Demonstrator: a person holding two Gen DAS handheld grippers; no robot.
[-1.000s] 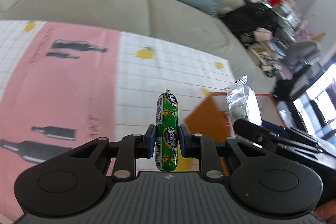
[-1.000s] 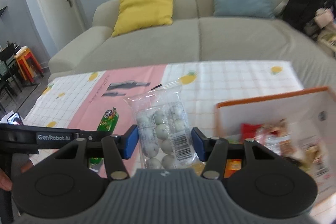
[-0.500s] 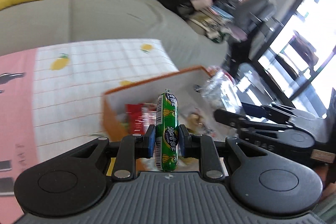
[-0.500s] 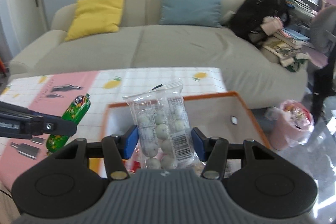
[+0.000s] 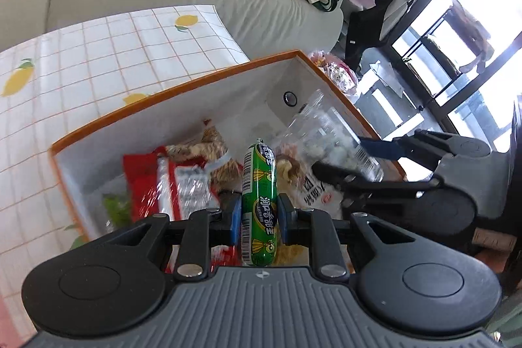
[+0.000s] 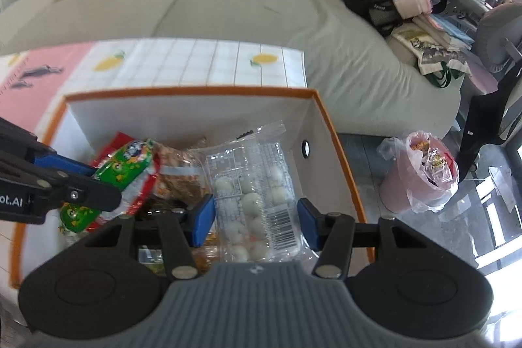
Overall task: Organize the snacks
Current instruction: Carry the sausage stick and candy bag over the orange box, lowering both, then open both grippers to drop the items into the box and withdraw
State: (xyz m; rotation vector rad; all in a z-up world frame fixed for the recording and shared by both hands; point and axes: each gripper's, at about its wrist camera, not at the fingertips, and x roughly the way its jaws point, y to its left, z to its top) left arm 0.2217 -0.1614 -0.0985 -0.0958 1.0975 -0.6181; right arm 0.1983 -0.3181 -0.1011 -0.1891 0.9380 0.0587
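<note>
My left gripper (image 5: 259,217) is shut on a green sausage stick (image 5: 259,204), held upright over the orange-rimmed white box (image 5: 182,87). My right gripper (image 6: 256,217) is shut on a clear bag of white round candies (image 6: 257,201), also above the box (image 6: 195,93). In the right wrist view the left gripper (image 6: 107,181) comes in from the left with the green sausage (image 6: 120,165). In the left wrist view the right gripper (image 5: 339,158) enters from the right holding the clear bag (image 5: 326,139). Inside the box lie a red packet (image 5: 169,181) and other snack packs.
The box stands on a table with a white grid cloth with lemons (image 5: 98,54) and a pink part (image 6: 32,77). Behind is a grey sofa (image 6: 195,5) with yellow and blue cushions. A pink bin with a plastic bag (image 6: 421,178) stands on the floor at right.
Both grippers have swung right from over the pink and white cloth to above the open box and sunk a little. Each keeps its grip on its snack.
</note>
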